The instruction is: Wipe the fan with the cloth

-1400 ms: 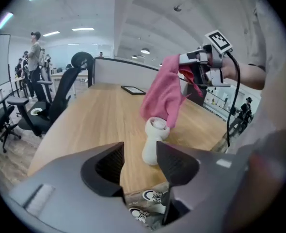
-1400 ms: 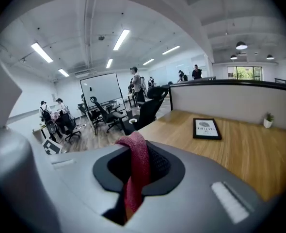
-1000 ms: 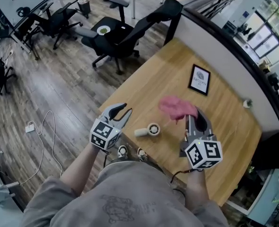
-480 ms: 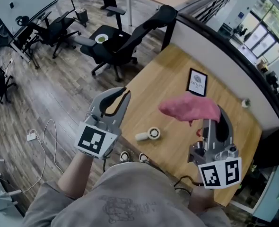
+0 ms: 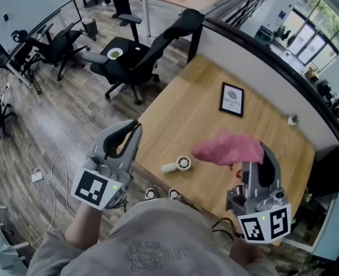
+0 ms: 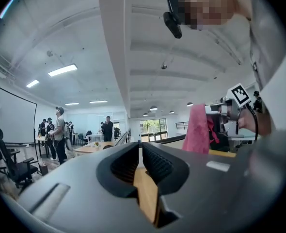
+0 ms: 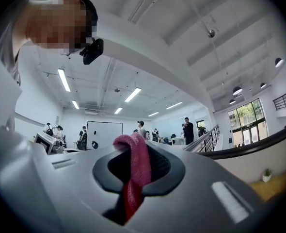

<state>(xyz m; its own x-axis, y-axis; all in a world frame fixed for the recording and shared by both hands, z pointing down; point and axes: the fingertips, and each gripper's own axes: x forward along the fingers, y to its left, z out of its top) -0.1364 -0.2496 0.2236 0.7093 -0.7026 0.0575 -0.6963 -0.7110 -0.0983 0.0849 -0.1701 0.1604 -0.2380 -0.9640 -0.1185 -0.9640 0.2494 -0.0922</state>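
A small white hand fan (image 5: 181, 164) lies on its side near the front edge of the wooden table (image 5: 198, 114). My right gripper (image 5: 263, 154) is shut on a pink cloth (image 5: 227, 148), which hangs in the air to the right of the fan and well above the table. In the right gripper view the cloth (image 7: 135, 166) is pinched between the jaws. My left gripper (image 5: 134, 127) is raised off the table's left edge, over the floor. Its jaws are closing, tips almost together, with nothing between them (image 6: 139, 148). The left gripper view shows the hanging cloth (image 6: 197, 130).
A black-framed picture (image 5: 231, 99) stands at the back of the table and a small pale object (image 5: 293, 119) sits by the partition. A black office chair (image 5: 141, 50) stands beyond the table's far corner. A white cable (image 5: 57, 160) lies on the floor at left.
Both grippers have risen toward the camera. The pink cloth has come up off the table with the right gripper. The left jaws have gone from apart to nearly together.
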